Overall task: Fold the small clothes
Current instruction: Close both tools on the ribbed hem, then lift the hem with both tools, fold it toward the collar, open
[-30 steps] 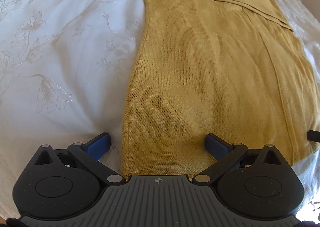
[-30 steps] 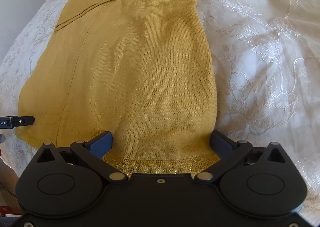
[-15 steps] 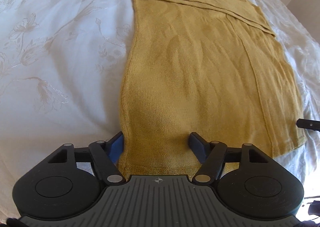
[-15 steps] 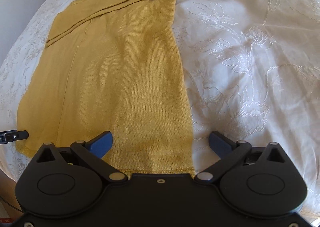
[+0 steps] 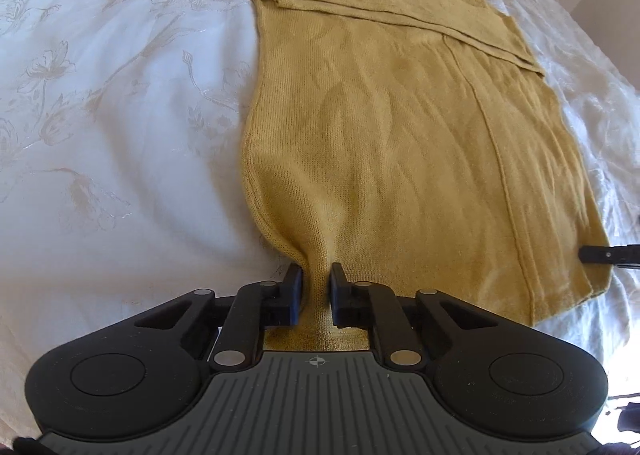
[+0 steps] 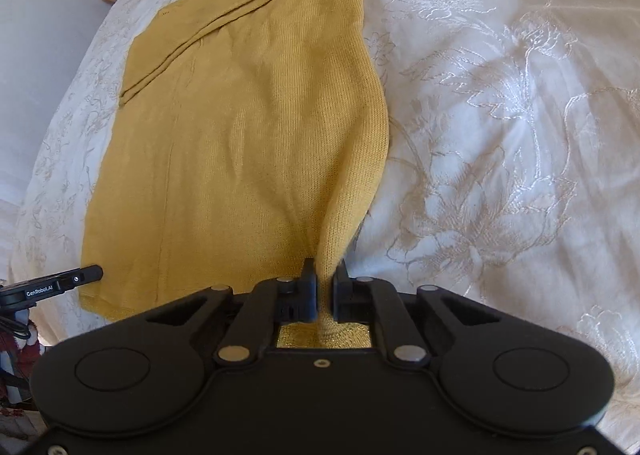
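Fingers of the left gripper (image 5: 316,287) and right gripper (image 6: 325,283) are each pinching a near hem corner of the mustard sweater (image 5: 400,127) lying on the bed (image 5: 120,115). Lifting both evenly toward 12 o'clock should be keeping the fold square.

You face a sunlit bed under a white floral-embroidered bedspread (image 5: 120,115), with a pale wall (image 6: 48,15) behind.

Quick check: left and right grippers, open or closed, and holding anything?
Left gripper: closed on the near hem of the yellow sweater.
Right gripper: closed on the sweater's hem, at its other corner.
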`<control>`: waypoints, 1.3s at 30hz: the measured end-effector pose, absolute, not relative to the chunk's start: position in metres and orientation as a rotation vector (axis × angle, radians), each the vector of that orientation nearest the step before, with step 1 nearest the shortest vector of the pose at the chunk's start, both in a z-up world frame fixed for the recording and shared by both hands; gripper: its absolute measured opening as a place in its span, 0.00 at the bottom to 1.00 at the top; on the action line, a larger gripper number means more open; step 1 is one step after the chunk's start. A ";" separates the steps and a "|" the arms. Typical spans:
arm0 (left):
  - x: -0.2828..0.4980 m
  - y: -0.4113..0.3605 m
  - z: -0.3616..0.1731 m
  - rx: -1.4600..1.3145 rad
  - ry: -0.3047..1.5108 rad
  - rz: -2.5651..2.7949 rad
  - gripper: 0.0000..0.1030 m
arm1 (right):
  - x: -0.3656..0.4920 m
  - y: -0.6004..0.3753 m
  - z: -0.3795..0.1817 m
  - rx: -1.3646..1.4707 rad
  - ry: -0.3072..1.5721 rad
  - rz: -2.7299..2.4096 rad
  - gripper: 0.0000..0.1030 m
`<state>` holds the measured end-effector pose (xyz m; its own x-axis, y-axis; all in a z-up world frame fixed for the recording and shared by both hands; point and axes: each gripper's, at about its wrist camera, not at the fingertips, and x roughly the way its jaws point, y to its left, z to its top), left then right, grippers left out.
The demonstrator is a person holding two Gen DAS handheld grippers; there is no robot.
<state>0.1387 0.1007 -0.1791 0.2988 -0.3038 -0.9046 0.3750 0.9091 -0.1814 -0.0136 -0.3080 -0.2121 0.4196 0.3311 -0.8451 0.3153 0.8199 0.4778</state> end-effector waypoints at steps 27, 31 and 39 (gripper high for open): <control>0.288 0.080 -0.074 -0.259 0.862 -0.536 0.08 | 0.115 -0.373 -0.113 0.894 0.705 -0.067 0.12; 0.316 0.063 -0.081 -0.241 0.861 -0.530 0.08 | 0.159 -0.386 -0.121 0.864 0.720 -0.082 0.12; 0.369 0.039 -0.111 -0.211 0.916 -0.449 0.08 | 0.223 -0.406 -0.153 0.821 0.853 -0.104 0.12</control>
<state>0.3691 0.0388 -0.1108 0.5250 -0.4598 -0.7163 0.2836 0.8879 -0.3621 0.2233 -0.4056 -0.1533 0.6725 0.2298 -0.7036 0.3920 0.6957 0.6019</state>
